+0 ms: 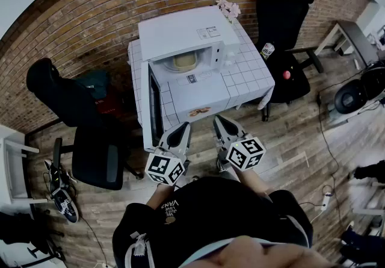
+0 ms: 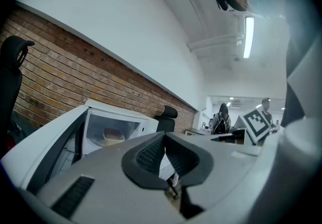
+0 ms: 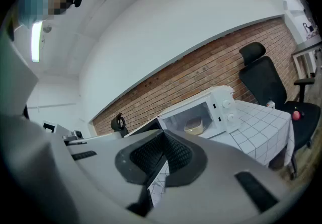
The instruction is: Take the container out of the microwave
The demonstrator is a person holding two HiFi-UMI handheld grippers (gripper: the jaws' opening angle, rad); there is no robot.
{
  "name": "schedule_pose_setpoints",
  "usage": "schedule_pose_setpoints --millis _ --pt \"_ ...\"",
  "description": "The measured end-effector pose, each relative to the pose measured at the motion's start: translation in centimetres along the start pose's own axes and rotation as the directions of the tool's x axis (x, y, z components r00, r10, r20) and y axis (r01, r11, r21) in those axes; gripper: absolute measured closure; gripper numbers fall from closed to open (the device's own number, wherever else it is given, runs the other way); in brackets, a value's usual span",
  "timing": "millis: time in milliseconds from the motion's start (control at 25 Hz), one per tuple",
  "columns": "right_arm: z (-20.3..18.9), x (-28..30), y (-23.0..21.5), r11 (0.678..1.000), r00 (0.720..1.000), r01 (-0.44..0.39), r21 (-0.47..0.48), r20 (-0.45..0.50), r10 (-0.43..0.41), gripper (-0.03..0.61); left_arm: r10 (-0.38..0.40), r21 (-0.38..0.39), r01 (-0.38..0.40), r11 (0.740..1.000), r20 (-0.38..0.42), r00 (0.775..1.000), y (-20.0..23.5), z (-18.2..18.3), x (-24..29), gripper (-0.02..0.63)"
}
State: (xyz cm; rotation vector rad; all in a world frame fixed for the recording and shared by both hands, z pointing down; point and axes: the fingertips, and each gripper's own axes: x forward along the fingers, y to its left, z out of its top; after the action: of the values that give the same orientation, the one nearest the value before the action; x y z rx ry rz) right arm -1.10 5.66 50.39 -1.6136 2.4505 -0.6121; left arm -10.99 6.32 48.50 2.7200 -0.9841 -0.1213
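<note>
A white microwave [image 1: 186, 35] stands on a table with a checked white cloth [image 1: 249, 74], its door [image 1: 153, 110] swung open to the left. Inside the cavity sits a beige container [image 1: 182, 62], also in the left gripper view as the container [image 2: 113, 136] and in the right gripper view as the container [image 3: 193, 126]. My left gripper [image 1: 180, 132] and right gripper [image 1: 220, 125] hang side by side in front of the table, well short of the microwave. Both are shut with nothing between the jaws, as the left gripper [image 2: 165, 152] and right gripper [image 3: 162, 153] show close up.
Black office chairs stand left [image 1: 84, 134] and right [image 1: 286, 32] of the table, a can [image 1: 267, 50] and a red ball [image 1: 287, 74] on the right one. A brick wall [image 1: 90, 14] runs behind. Pink flowers [image 1: 228, 9] stand at the table's back corner. Cables lie on the wooden floor [image 1: 313, 158].
</note>
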Motion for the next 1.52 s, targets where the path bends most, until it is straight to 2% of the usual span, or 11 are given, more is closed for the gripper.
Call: schedule_pose_setpoints --millis 160,360,840,1200,1520 --pt "0.5 0.3 -1.0 1.000 1.000 0.000 0.000 0.016 0.000 0.574 0.016 -0.017 -0.015 1.000 0.006 1.000 0.4 -0.1 0.7 0.603" --pt "1.2 0.9 -3.4 0.999 1.000 0.007 0.046 0.012 -0.008 0.572 0.038 -0.030 -0.038 0.999 0.005 0.999 0.5 -0.3 2.4 0.602" --pt "2.4 2.8 -7.7 0.995 0.994 -0.090 0.038 -0.059 0.092 0.573 0.137 -0.068 -0.136 0.988 0.013 0.990 0.2 -0.8 7.4 0.601" --pt "3.1 3.6 -10.7 0.987 0.980 -0.159 0.027 -0.114 0.161 0.572 0.289 -0.088 -0.287 0.954 0.021 0.957 0.9 -2.0 9.5 0.603" --pt "2.9 3.9 -12.7 0.980 0.969 -0.192 0.044 -0.148 0.196 0.572 0.353 -0.097 -0.349 0.932 0.021 0.935 0.4 -2.9 10.7 0.601"
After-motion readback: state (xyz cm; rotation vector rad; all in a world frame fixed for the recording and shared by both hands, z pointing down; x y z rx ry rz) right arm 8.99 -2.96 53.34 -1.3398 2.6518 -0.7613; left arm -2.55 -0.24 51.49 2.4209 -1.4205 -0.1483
